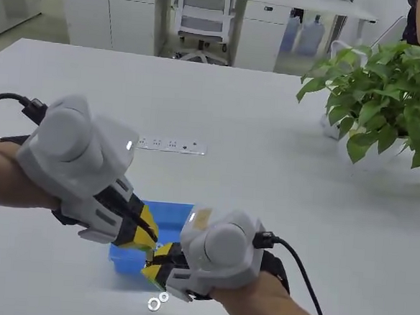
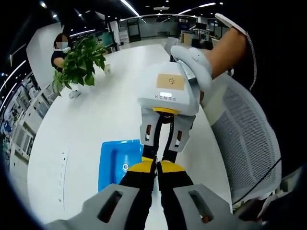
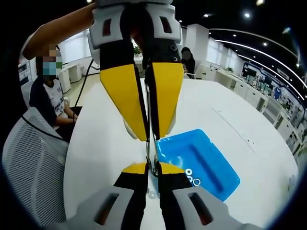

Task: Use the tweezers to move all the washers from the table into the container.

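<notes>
A blue container (image 1: pixel 171 215) sits on the white table between my two grippers. My left gripper (image 1: pixel 147 234) and right gripper (image 1: pixel 153 265) meet tip to tip at its near edge. In the right gripper view, thin metal tweezers (image 3: pixel 149 115) run from the left gripper's (image 3: pixel 149 136) shut yellow jaws down into the right gripper's (image 3: pixel 153 168) shut jaws. Two washers (image 3: pixel 192 176) lie inside the container (image 3: pixel 213 165). Loose washers (image 1: pixel 157 301) lie on the table just in front of it. The left gripper view has my left gripper (image 2: pixel 157 166) facing the right gripper (image 2: pixel 158 154).
A potted plant (image 1: pixel 387 98) stands at the table's right side. A flush power strip (image 1: pixel 171 145) lies beyond the container. An office chair (image 1: pixel 204 20) is behind the far edge. A seated person (image 3: pixel 48 96) and a mesh chair (image 3: pixel 33 163) are close by.
</notes>
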